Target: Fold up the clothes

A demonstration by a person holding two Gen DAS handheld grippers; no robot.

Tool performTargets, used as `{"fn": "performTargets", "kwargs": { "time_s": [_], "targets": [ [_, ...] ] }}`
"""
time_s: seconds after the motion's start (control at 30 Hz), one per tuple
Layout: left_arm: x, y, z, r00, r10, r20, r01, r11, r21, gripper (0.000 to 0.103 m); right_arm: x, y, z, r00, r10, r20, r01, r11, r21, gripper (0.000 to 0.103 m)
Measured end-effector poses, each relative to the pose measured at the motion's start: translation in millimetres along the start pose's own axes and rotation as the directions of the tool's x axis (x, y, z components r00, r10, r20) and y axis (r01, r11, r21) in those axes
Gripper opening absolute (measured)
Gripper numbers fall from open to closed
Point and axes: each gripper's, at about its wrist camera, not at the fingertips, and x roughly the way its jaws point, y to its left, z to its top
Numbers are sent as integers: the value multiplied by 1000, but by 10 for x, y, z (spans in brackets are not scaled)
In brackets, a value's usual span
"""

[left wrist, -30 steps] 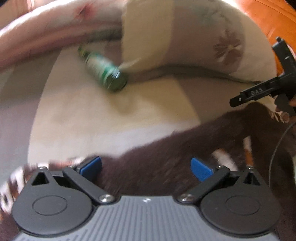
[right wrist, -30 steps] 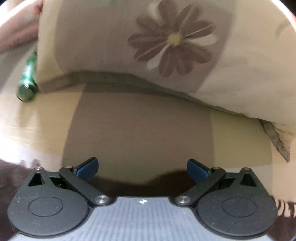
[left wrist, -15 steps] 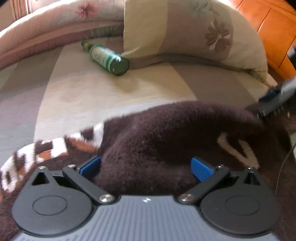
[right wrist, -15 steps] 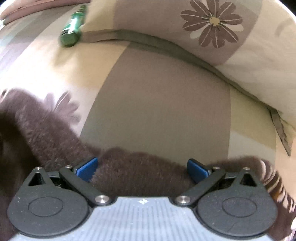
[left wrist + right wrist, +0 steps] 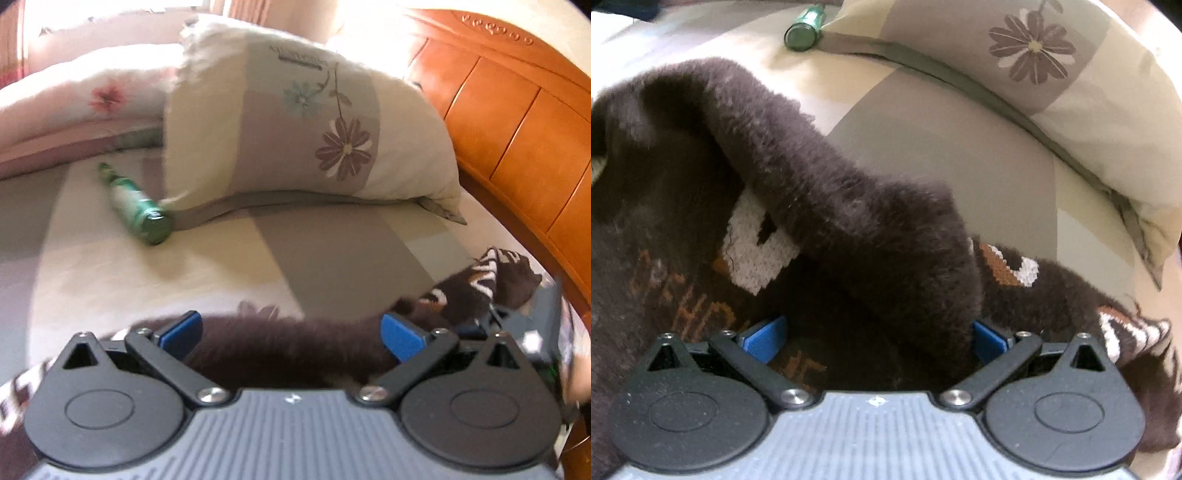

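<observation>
My left fingers [image 5: 291,334] and right fingers [image 5: 873,341] both stand spread, no longer over bare bed [image 5: 332,243] but over the brown sweater [image 5: 849,221], bunched between and ahead of them; a fold seems underway.

A bed with a cream and grey-brown checked sheet [image 5: 332,243] is carrying everything. A fuzzy dark brown knitted sweater [image 5: 849,221] is lying rumpled across it. A green glass bottle [image 5: 138,210] is lying on its side, touching a plump flower-printed pillow [image 5: 295,129] resting on the sheet.
</observation>
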Motion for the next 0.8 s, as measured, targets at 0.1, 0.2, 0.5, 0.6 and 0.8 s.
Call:
{"fn": "performTargets", "kwargs": {
  "time_s": [0.1,0.2,0.5,0.6,0.8],
  "targets": [
    [490,21,229,997,38,-68,-38,999,5,102,-28,-22,-47,1000,23,11,-23,1000,22,103],
    [1007,129,304,974,137,-180,-134,991,29,101,-55,-44,-93,999,45,22,-46,998,43,103],
    [889,250,-139,939,109,-325,-96,994,53,101,-178,-76,-239,993,119,21,-120,986,116,103],
    [687,222,-251,934,99,-343,-78,994,75,101,-230,-78,-289,989,146,12,-147,979,143,103],
    [539,61,-481,932,143,-333,-89,981,171,101,-604,-182,-407,949,290,126,-306,942,141,103]
  ]
}}
